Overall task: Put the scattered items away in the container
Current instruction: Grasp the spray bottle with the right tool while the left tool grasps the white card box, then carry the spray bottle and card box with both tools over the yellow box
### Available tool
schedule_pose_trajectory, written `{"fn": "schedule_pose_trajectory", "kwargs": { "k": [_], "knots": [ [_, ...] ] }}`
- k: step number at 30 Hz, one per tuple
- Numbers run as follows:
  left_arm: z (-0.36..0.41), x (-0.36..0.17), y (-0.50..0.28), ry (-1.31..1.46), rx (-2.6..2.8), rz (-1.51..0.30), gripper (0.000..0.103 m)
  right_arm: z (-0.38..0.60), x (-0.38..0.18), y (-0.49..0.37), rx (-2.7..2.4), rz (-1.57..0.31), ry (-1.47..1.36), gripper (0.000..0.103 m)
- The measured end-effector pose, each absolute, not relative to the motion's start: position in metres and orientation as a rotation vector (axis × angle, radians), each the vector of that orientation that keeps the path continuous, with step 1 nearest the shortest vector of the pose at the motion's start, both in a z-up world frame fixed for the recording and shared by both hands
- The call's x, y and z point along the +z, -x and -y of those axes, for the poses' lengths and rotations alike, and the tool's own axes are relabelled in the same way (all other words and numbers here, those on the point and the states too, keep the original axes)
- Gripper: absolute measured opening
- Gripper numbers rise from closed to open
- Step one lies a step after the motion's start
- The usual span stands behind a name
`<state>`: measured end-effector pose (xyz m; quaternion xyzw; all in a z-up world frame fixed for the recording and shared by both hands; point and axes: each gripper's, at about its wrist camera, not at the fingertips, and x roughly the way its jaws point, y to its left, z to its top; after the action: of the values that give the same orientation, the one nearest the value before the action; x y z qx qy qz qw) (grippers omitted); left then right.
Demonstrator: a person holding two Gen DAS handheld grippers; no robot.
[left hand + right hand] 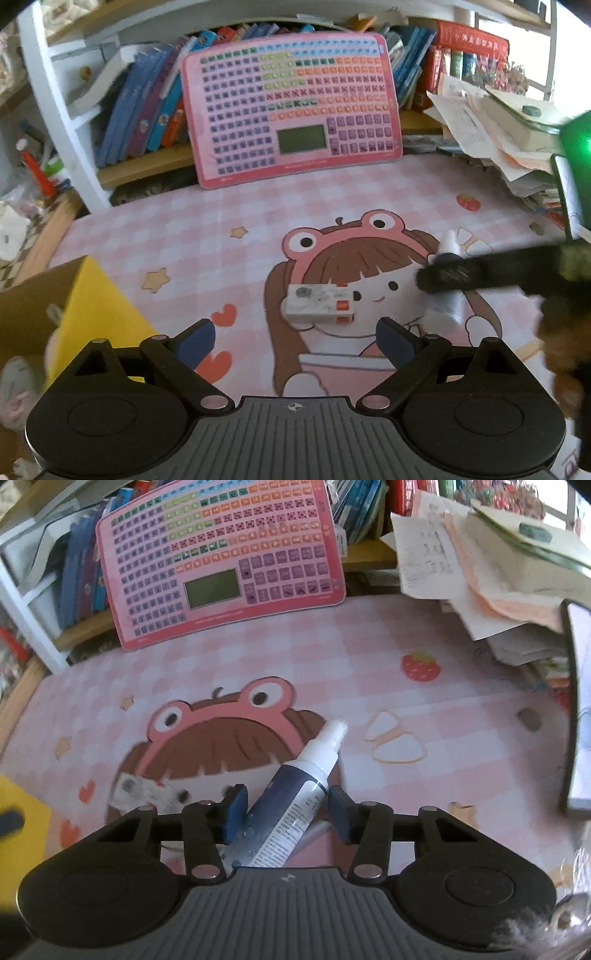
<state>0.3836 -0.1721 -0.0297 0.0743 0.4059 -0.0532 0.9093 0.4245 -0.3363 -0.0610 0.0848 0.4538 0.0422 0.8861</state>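
The spray bottle point(295, 797) lies on the pink cartoon desk mat point(332, 672), directly between the blue pads of the right gripper point(288, 806). Its long axis runs from about 7 o'clock at its base, under the gripper body, to 1 o'clock at its white nozzle, so it sits slanted across the jaw gap, not square to it. The left pad point(236, 810) is touching or just beside the dark body; the right pad shows a sliver of mat between itself and the bottle. So the jaws stand narrowed around the bottle but not clamped on it, as far as this view tells.

The left gripper point(295, 343) is spread wide and holds nothing. The white rectangular eraser-like block point(319, 304) lies just ahead of it at 12 o'clock, its long side crosswise to the fingers. The yellow cardboard box point(99, 295) sits at its 9 to 10 o'clock, near.

My judgement: the right hand is far nearer the bottle, and the grip should finish there; the slant means the pads will meet the body obliquely, so it may swivel on closing.
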Motion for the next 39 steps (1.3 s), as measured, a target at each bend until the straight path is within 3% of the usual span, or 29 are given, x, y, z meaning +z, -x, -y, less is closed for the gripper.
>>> {"fn": "schedule_pose_trajectory", "kwargs": {
  "k": [11,12,14,17,18,23,27,39],
  "knots": [
    [0.19,-0.06,-0.427,-0.24,-0.102,-0.88,0.094,0.346,-0.065,-0.385,0.183,-0.878,0.087,0.044],
    [0.19,-0.062,-0.429,-0.234,-0.104,-0.877,0.091,0.346,-0.065,-0.383,0.184,-0.878,0.095,0.043],
    [0.188,-0.065,-0.434,-0.22,-0.122,-0.892,0.073,0.347,-0.067,-0.383,0.186,-0.894,0.088,0.041],
    [0.185,-0.069,-0.437,-0.184,-0.155,-0.912,0.055,0.35,-0.068,-0.384,0.186,-0.91,0.054,0.041],
    [0.185,-0.069,-0.437,-0.18,-0.163,-0.911,0.054,0.349,-0.068,-0.384,0.187,-0.91,0.056,0.041],
    [0.185,-0.069,-0.435,-0.185,-0.173,-0.908,0.052,0.348,-0.068,-0.386,0.185,-0.913,0.047,0.041],
    [0.182,-0.064,-0.427,-0.172,-0.173,-0.9,0.052,0.347,-0.067,-0.389,0.2,-0.921,0.045,0.031],
    [0.168,-0.026,-0.373,-0.061,-0.212,-0.858,0.052,0.339,-0.053,-0.357,0.259,-0.897,0.03,0.031]
  ]
}}
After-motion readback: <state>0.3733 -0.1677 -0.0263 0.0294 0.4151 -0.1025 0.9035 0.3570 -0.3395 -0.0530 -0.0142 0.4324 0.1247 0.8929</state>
